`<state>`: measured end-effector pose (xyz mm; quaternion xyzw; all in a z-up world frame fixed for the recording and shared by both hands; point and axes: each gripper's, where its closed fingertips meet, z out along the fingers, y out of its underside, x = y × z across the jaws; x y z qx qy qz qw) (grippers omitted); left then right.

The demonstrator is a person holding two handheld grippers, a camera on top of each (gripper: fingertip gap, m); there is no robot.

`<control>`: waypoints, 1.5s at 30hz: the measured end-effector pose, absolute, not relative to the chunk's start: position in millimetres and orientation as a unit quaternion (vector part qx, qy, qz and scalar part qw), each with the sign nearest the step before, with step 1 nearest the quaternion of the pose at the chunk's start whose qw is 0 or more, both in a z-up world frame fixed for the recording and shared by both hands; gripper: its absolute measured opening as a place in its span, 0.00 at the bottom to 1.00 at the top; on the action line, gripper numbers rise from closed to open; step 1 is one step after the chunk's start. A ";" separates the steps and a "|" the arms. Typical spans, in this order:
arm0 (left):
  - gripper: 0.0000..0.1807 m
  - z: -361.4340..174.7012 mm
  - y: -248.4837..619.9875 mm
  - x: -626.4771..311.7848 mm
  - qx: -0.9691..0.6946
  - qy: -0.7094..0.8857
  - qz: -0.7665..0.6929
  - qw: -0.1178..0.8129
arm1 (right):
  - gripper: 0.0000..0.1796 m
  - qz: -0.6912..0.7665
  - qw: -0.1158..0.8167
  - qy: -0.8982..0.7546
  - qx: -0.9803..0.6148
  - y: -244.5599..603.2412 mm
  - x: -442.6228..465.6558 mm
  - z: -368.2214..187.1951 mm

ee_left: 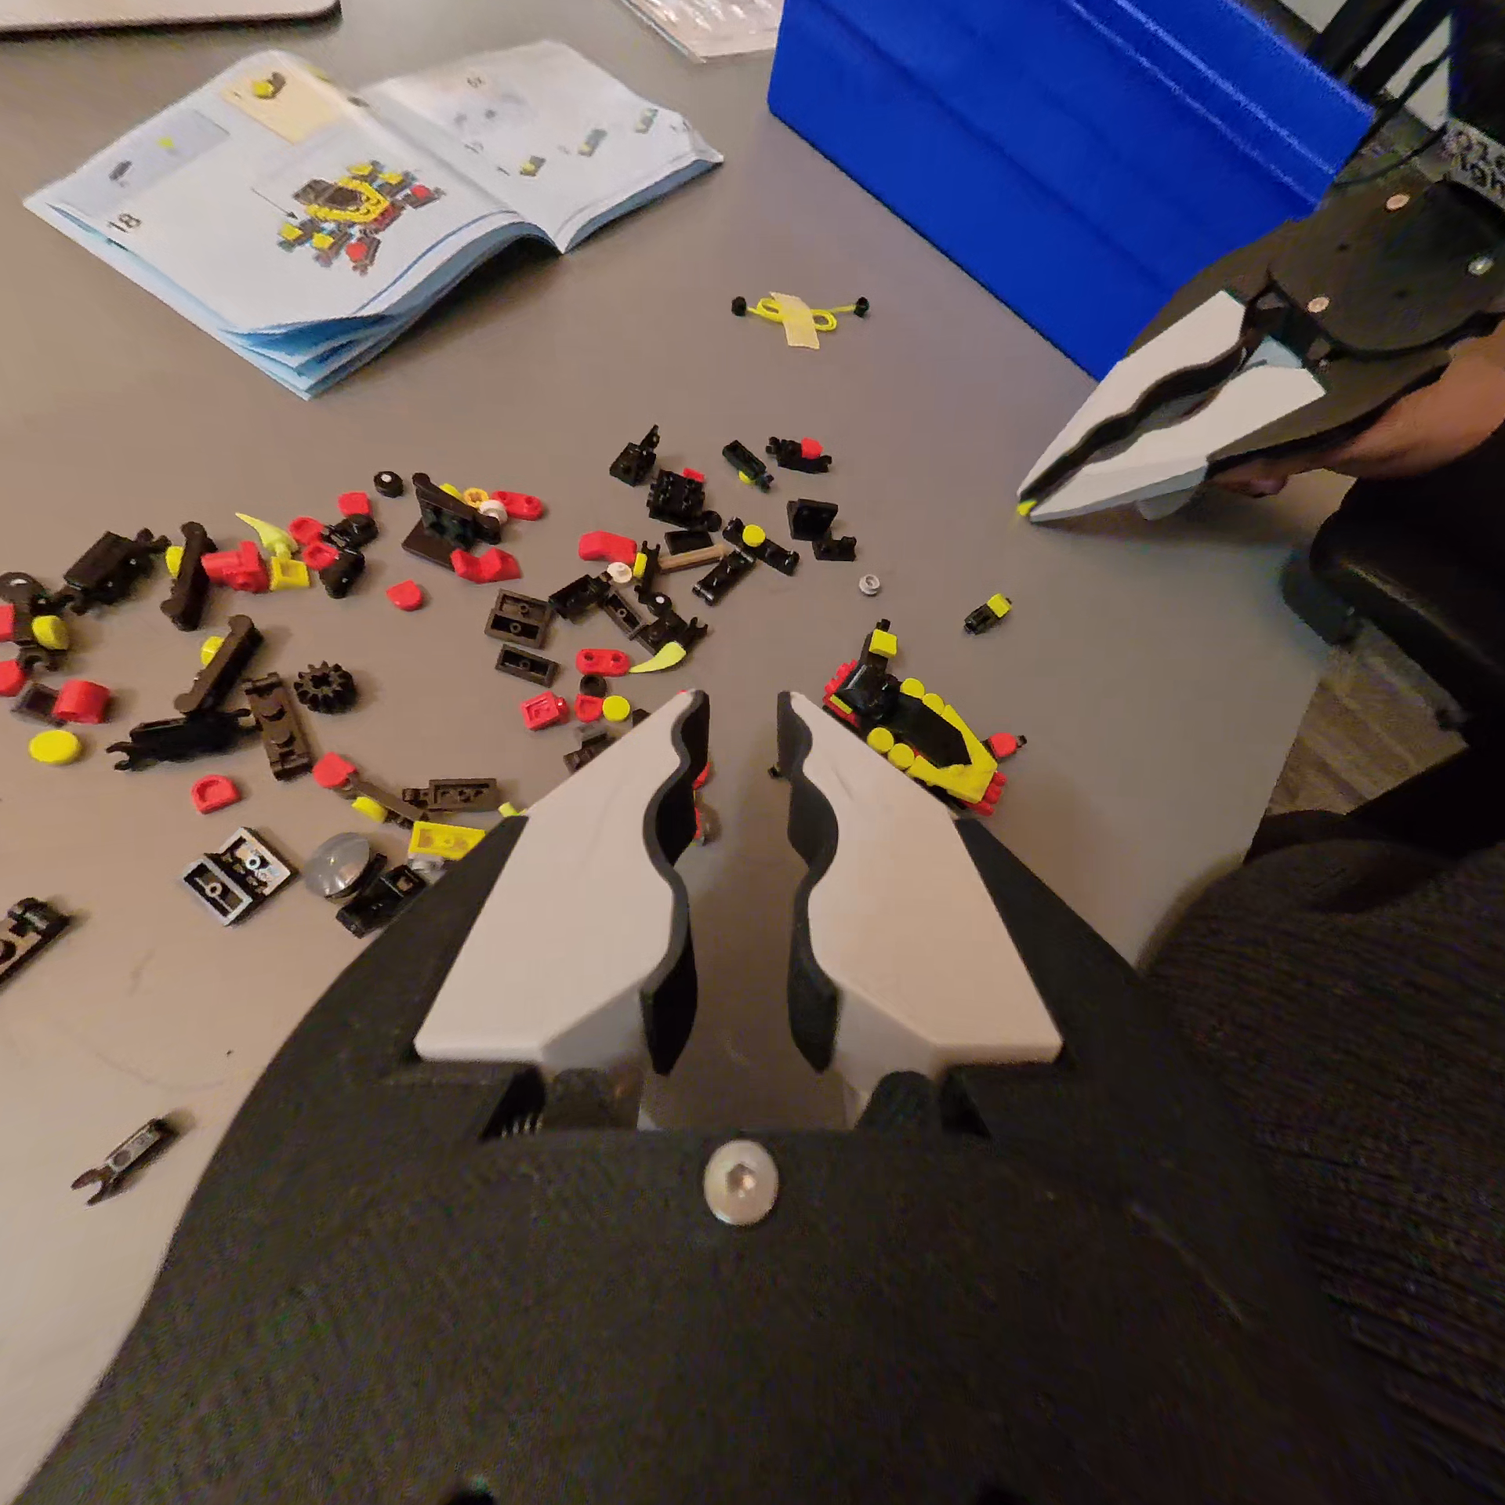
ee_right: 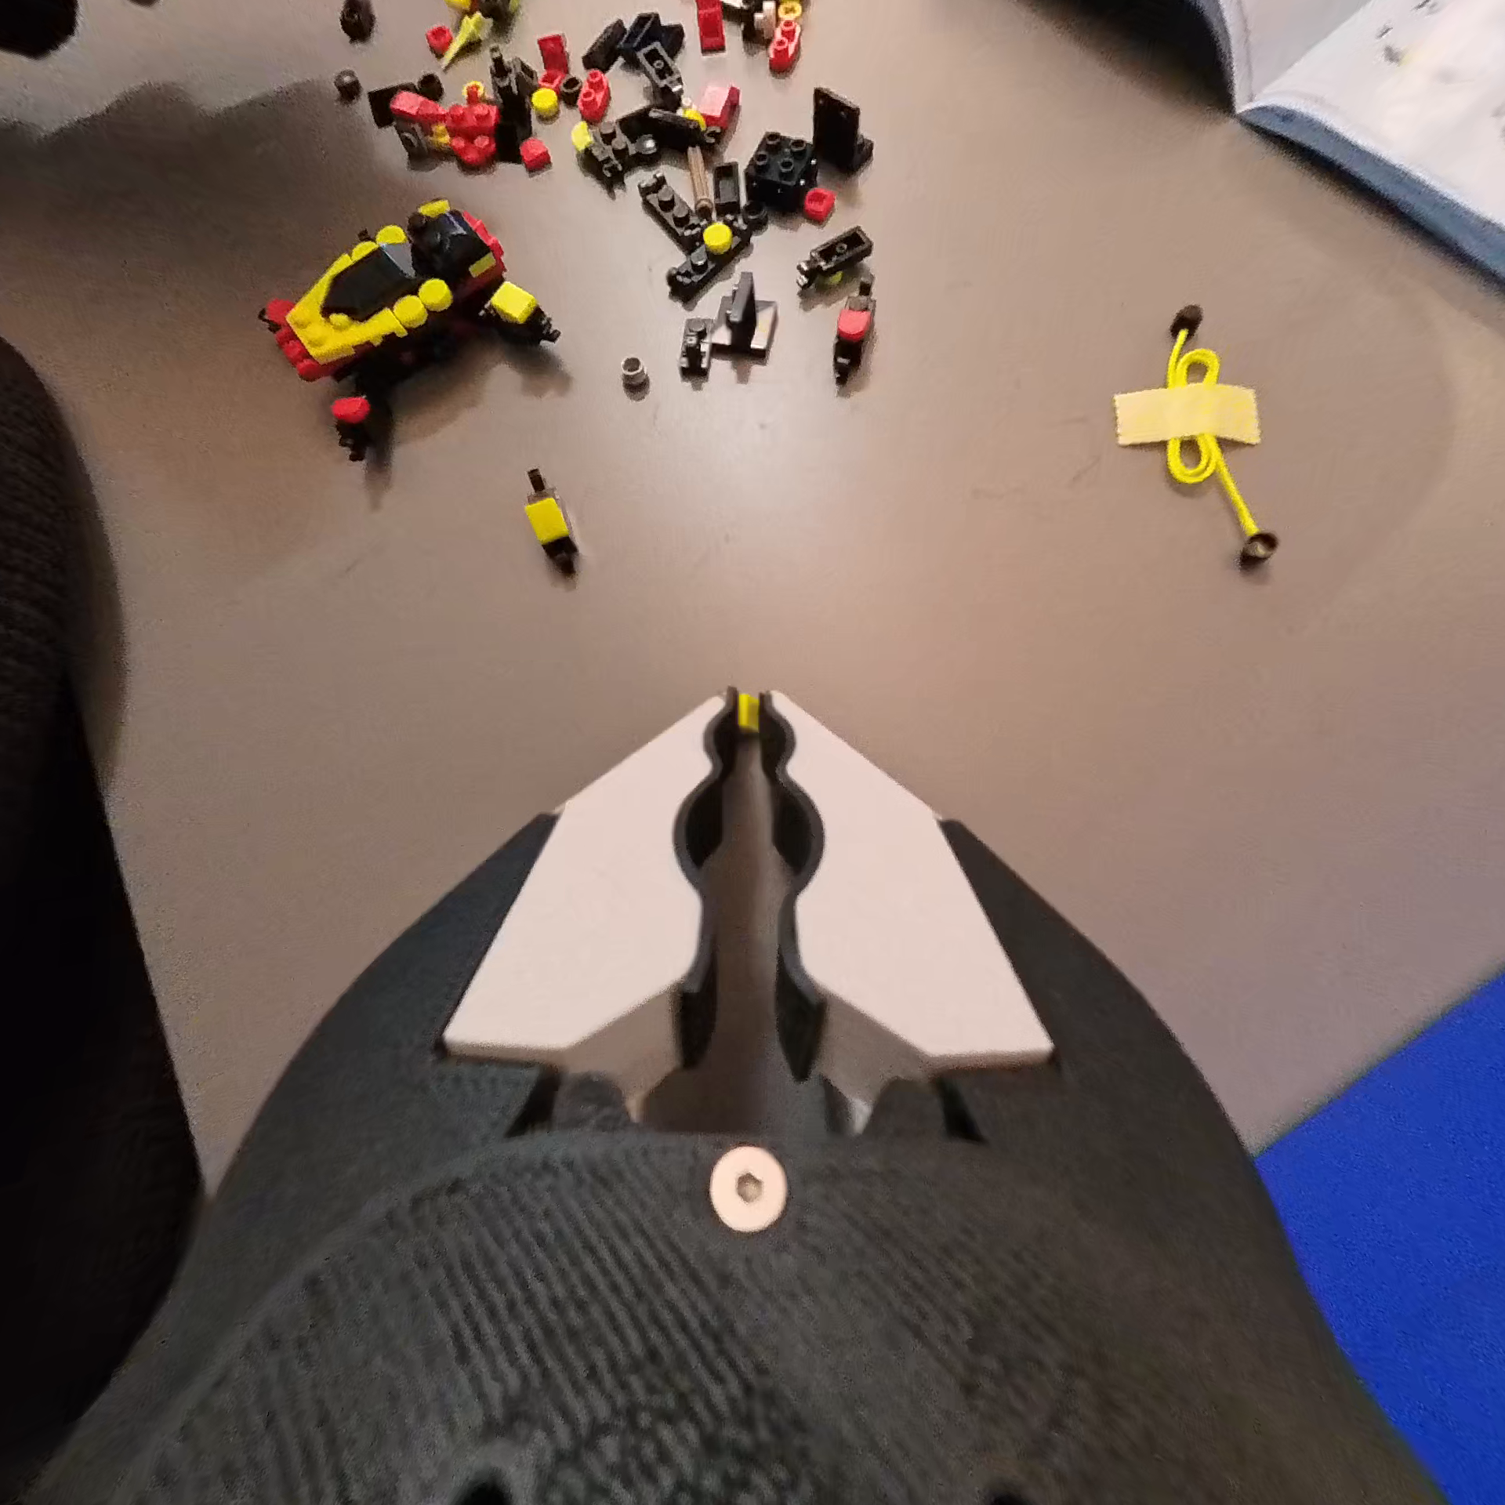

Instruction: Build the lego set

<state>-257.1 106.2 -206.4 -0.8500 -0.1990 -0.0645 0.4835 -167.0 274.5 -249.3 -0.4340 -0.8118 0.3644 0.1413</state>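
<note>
Holding: right hand-held gripper nearly closed, pinching small yellow piece at its tips.
Left hand-held gripper: parted, empty, over loose pieces.
Partial model: on counter, just right of left tips.
Surface: grey counter; blue bin at edge.
Obscured: open instruction booklet, print blurred.

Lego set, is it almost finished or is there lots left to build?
Not nearly. A small yellow, black and red model is partly built on the table. The right gripper pinches a tiny yellow piece. The left gripper is open and empty. Many loose pieces are still scattered, and the instruction booklet lies open mid-way.
</note>
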 end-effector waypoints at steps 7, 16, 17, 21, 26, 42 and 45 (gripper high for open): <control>0.07 -205.7 110.0 -253.4 -0.846 -0.202 -0.078 0.486 | 0.01 0.416 0.172 -0.795 -0.406 249.9 -174.7 -212.5; 0.01 -216.9 109.5 -237.3 -0.867 -0.160 -0.103 0.460 | 0.01 0.501 0.144 -0.802 -0.292 147.8 -167.7 -178.3; 0.01 -222.1 106.9 -239.8 -0.878 -0.150 -0.078 0.448 | 0.01 0.500 0.138 -0.803 -0.294 145.8 -166.4 -181.1; 0.03 -232.0 106.8 -229.1 -0.898 -0.107 -0.060 0.422 | 0.01 0.516 0.120 -0.790 -0.308 142.7 -164.2 -179.6; 0.08 -240.0 108.3 -219.2 -0.912 -0.049 -0.027 0.406 | 0.01 0.518 0.120 -0.786 -0.315 143.7 -165.0 -180.8; 0.08 -228.8 106.8 -201.2 -0.905 -0.041 -0.078 0.417 | 0.01 0.525 0.078 -0.790 -0.308 125.6 -156.7 -187.4; 0.08 -226.3 98.5 -190.6 -0.905 -0.041 -0.091 0.414 | 0.01 0.494 0.068 -0.820 -0.280 107.5 -146.3 -203.0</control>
